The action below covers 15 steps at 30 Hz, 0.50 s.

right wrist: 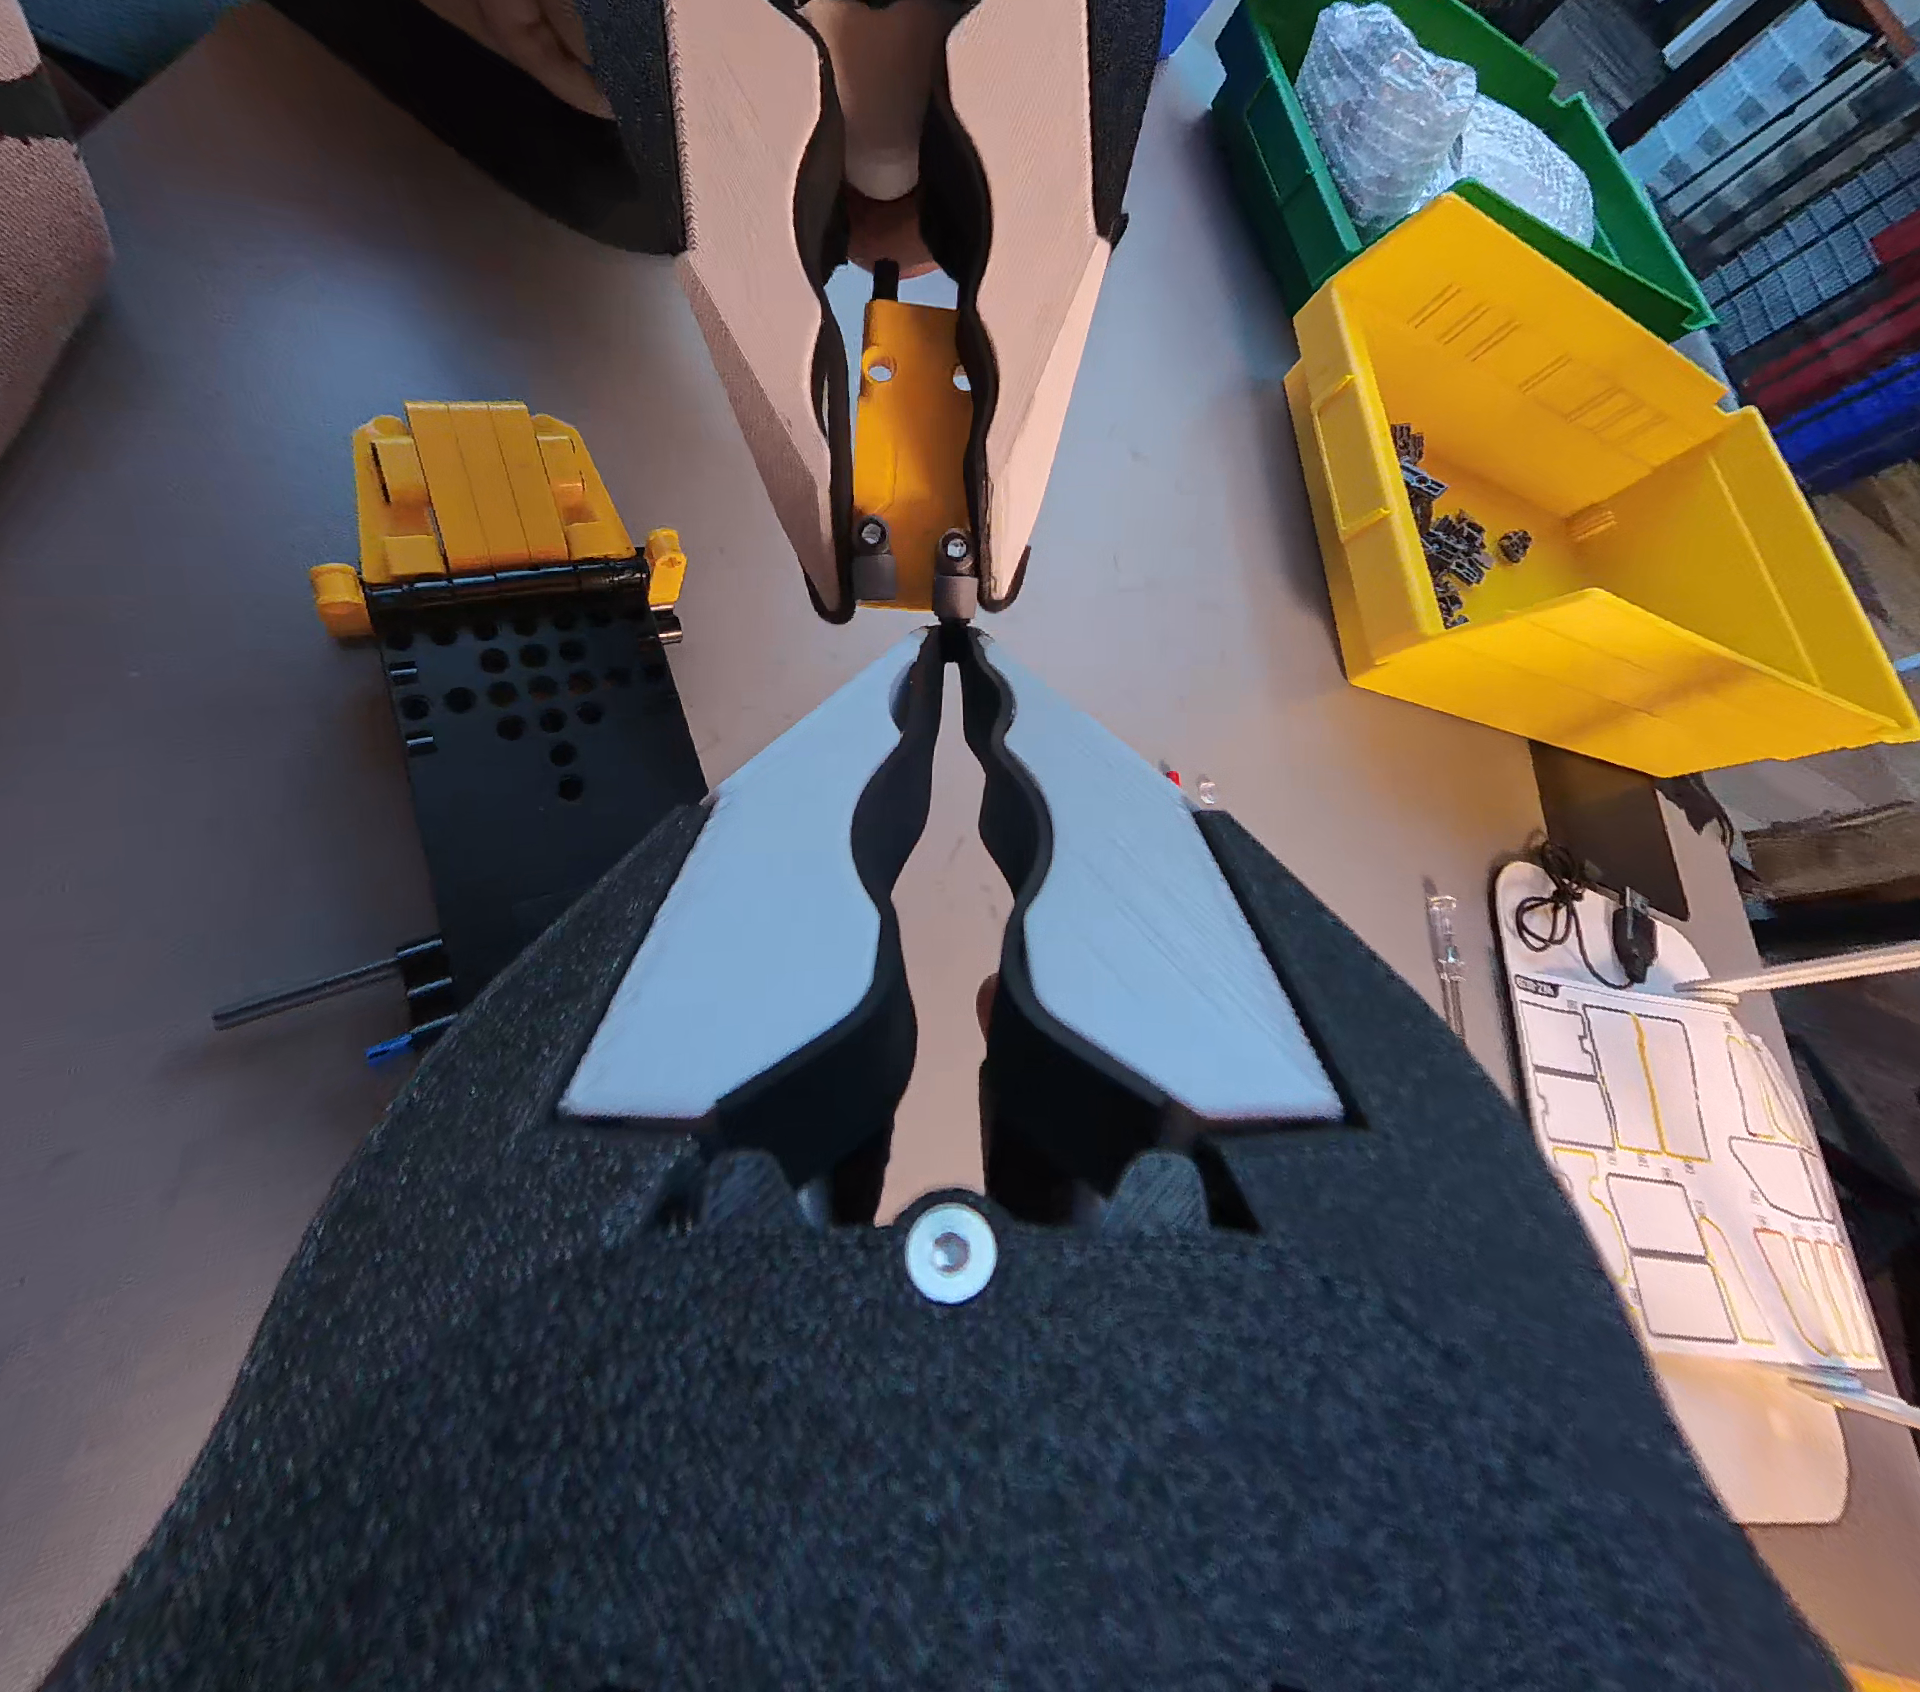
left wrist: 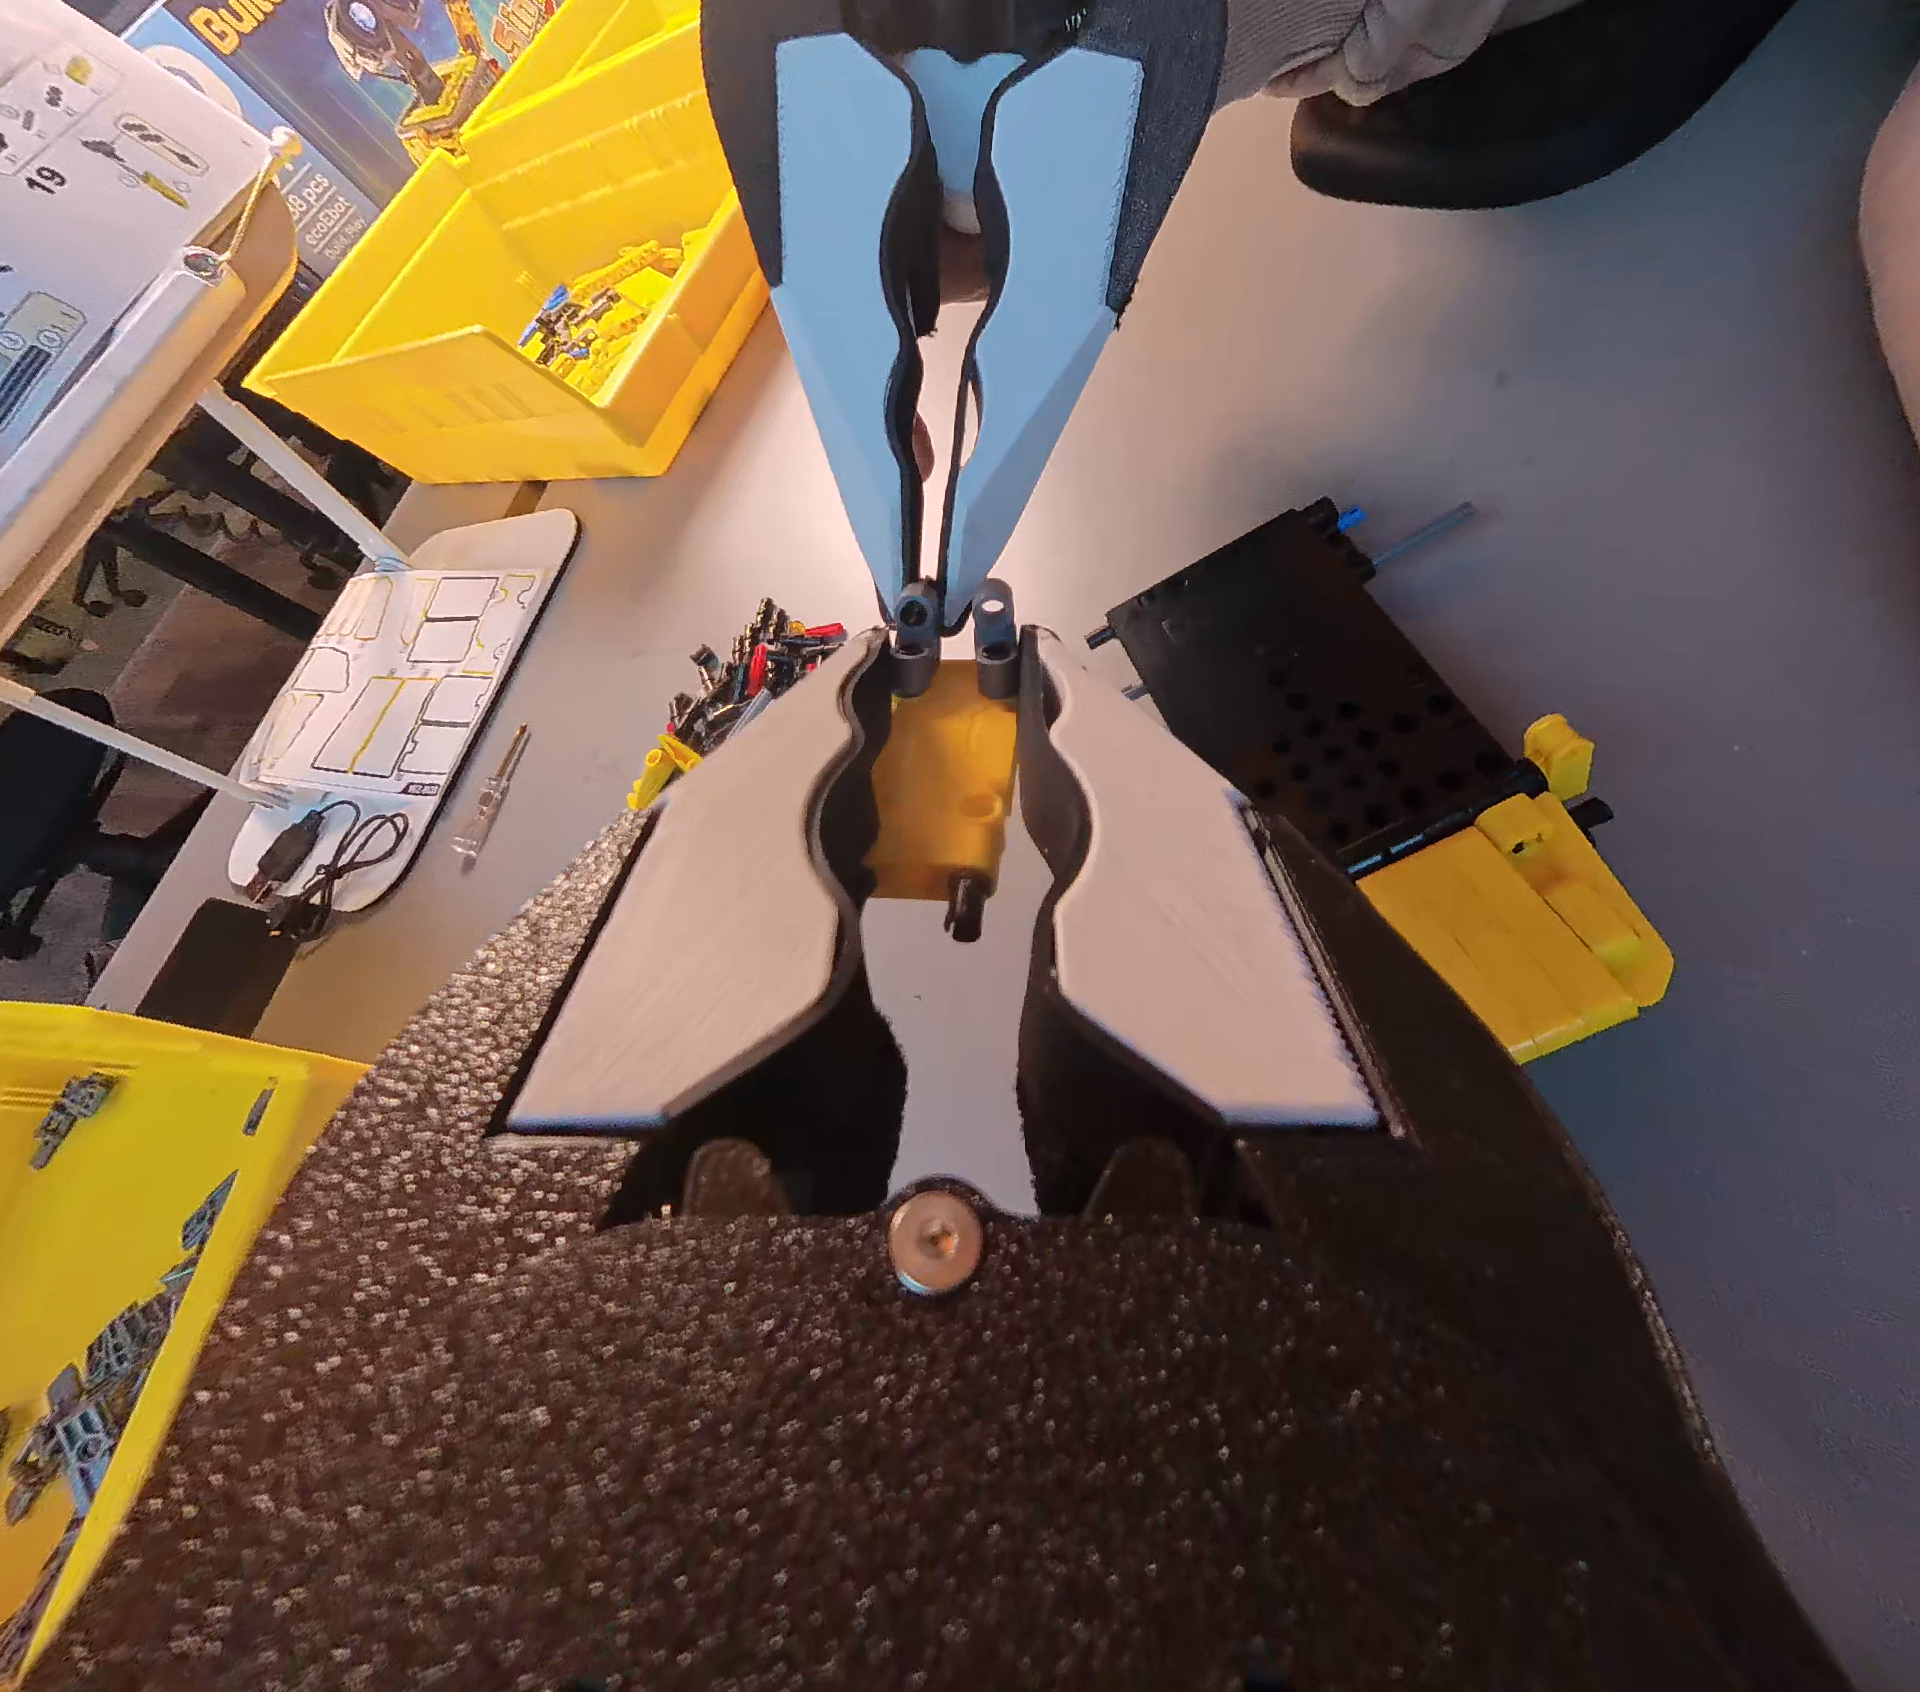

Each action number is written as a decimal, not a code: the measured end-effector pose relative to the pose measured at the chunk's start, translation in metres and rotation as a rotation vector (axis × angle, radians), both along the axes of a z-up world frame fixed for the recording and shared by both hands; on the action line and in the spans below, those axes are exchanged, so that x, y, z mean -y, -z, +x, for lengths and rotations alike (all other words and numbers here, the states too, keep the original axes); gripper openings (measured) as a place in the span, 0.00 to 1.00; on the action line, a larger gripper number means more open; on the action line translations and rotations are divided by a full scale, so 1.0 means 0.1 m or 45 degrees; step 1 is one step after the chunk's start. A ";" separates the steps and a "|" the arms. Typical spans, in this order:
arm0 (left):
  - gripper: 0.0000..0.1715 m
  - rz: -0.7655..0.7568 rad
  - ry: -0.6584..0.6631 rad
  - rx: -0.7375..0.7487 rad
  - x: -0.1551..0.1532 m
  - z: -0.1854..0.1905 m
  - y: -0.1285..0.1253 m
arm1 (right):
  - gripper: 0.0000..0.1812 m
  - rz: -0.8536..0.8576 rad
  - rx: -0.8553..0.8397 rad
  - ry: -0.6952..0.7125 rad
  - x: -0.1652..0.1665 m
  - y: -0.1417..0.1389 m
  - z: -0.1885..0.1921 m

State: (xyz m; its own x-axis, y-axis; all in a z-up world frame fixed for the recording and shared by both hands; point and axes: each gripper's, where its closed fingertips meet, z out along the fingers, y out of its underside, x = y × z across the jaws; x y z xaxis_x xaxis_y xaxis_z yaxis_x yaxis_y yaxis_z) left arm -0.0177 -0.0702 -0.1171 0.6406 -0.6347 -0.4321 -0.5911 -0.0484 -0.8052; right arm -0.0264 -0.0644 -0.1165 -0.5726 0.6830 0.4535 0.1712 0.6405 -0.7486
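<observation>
Left of the yellow block (left wrist: 940, 795) sits a heap of small pins (left wrist: 758, 676) on the table (left wrist: 1455, 416). The left gripper (left wrist: 951, 655) is clenched on that block's two flat sides. Just beyond it, the right gripper (left wrist: 932, 608) pinches one of the two dark grey connectors (left wrist: 914, 640) standing from the block's far end. To the block's right lies a black-and-yellow assembly (left wrist: 1382, 769). The block looks light, rigid and smooth-sided — best held across its broad faces; the connector looks small and easily twisted.
</observation>
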 end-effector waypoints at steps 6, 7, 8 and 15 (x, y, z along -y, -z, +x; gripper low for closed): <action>0.13 0.151 -0.176 0.146 0.02 -0.41 -0.42 | 0.01 0.198 0.196 0.121 -0.39 0.38 0.13; 0.13 0.158 -0.167 0.255 0.09 -0.52 -0.56 | 0.01 0.036 0.175 0.145 -0.43 0.40 0.18; 0.13 0.130 -0.130 0.198 0.11 -0.47 -0.47 | 0.01 0.002 0.103 0.171 -0.44 0.32 0.17; 0.14 -0.054 -0.136 0.262 -0.19 -0.37 -0.13 | 0.02 0.119 0.154 0.478 -1.10 0.49 -0.36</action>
